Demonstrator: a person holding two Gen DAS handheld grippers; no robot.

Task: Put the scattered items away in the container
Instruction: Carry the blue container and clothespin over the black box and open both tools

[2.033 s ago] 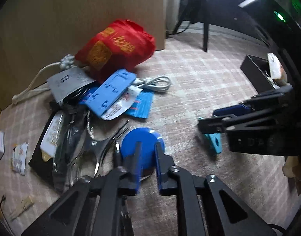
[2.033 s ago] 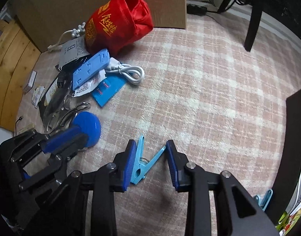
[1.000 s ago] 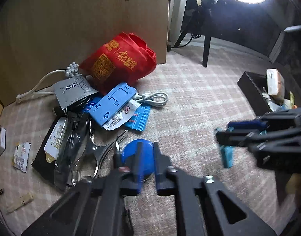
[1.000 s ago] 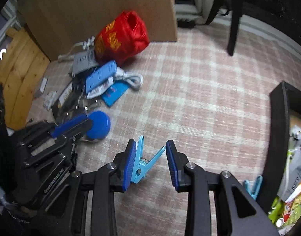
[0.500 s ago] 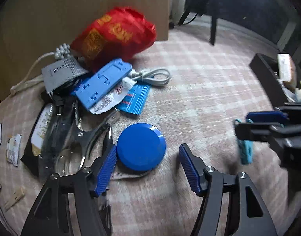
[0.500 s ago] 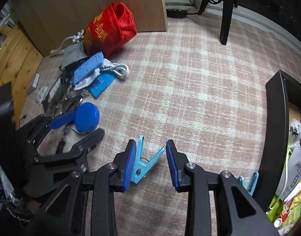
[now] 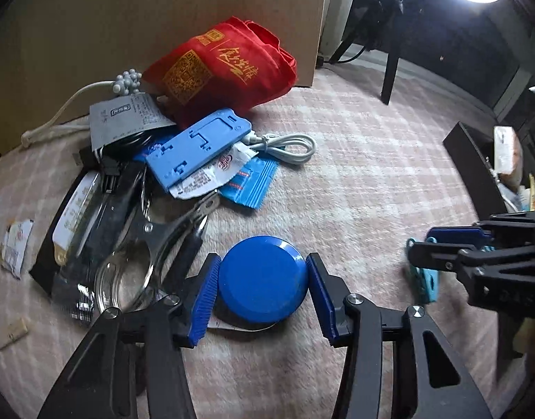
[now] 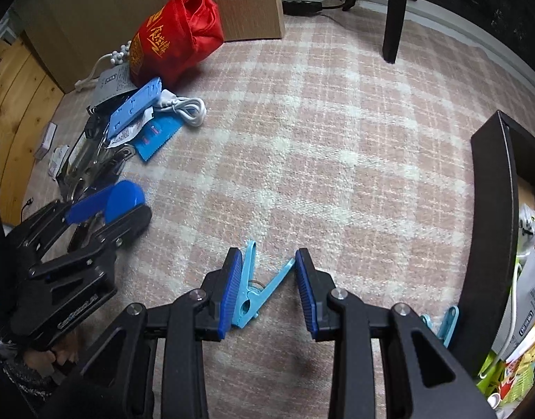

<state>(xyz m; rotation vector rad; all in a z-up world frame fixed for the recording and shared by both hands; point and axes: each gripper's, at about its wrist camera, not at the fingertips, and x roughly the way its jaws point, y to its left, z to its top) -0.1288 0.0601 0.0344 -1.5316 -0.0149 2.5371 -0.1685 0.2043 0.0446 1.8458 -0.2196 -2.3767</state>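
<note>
A round blue lid (image 7: 264,279) lies on the carpet between the open fingers of my left gripper (image 7: 264,293), which flank it on both sides. It also shows in the right wrist view (image 8: 122,200). My right gripper (image 8: 267,289) is shut on a light blue clothespin (image 8: 257,288) and holds it by its two handles. The clothespin also shows in the left wrist view (image 7: 423,279). The black container (image 8: 491,244) stands at the right with several items inside.
A pile lies at the left: red bag (image 7: 225,70), blue plastic holder (image 7: 197,146), white cable (image 7: 288,146), blue sachet (image 7: 250,185), glass dish with metal clip (image 7: 127,276), dark packets. A second clothespin (image 8: 442,324) lies by the container. A cardboard wall and a chair leg (image 8: 395,14) stand behind.
My left gripper opened from shut and now straddles the blue lid. My right gripper kept the clothespin and stayed near the container.
</note>
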